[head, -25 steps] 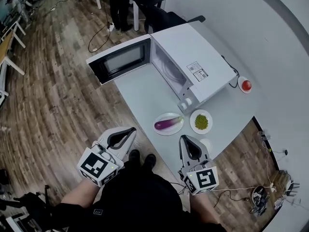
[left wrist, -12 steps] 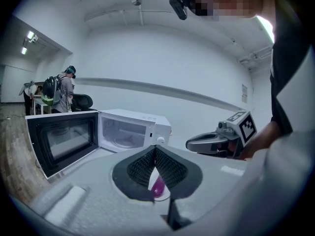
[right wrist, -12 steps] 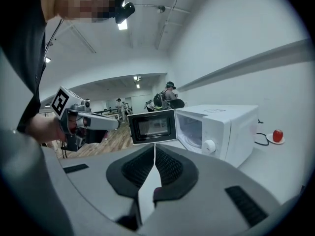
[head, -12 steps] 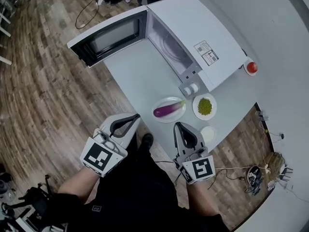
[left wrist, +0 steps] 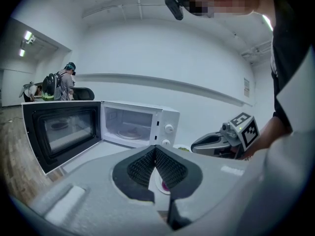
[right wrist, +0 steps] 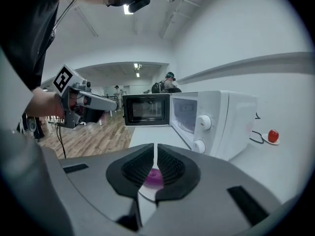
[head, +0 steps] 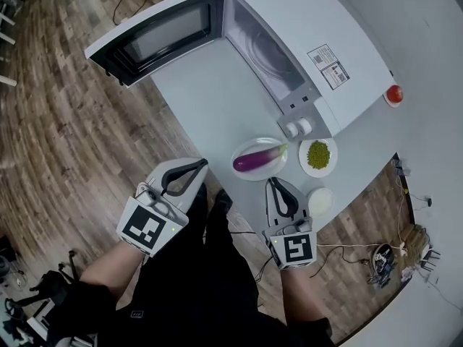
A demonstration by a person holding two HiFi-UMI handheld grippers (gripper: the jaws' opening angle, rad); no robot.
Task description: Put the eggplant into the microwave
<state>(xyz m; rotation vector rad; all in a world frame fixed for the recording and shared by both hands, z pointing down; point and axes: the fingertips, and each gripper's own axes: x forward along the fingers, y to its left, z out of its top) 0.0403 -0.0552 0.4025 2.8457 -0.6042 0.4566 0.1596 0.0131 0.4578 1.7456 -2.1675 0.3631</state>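
Observation:
A purple eggplant (head: 257, 159) lies on a white plate (head: 242, 149) near the table's front edge. Behind it stands the white microwave (head: 304, 42), its door (head: 155, 31) swung wide open and its cavity empty. My right gripper (head: 273, 183) is shut with nothing in it, its tips just short of the plate. My left gripper (head: 200, 164) is shut and empty too, and hangs off the table's left front edge. In the right gripper view a bit of eggplant (right wrist: 153, 178) shows behind the closed jaws; the left gripper view also shows the eggplant (left wrist: 165, 186).
A plate of green bits (head: 318, 155) sits right of the eggplant plate, and a small white bowl (head: 320, 201) lies near the front edge. A red fruit on a saucer (head: 393, 93) stands behind the microwave. People stand far off across the wooden floor (head: 65, 129).
Both grippers have moved forward toward the table; the right one's tips now nearly reach the eggplant plate. Both stay shut. The head view has shifted closer.

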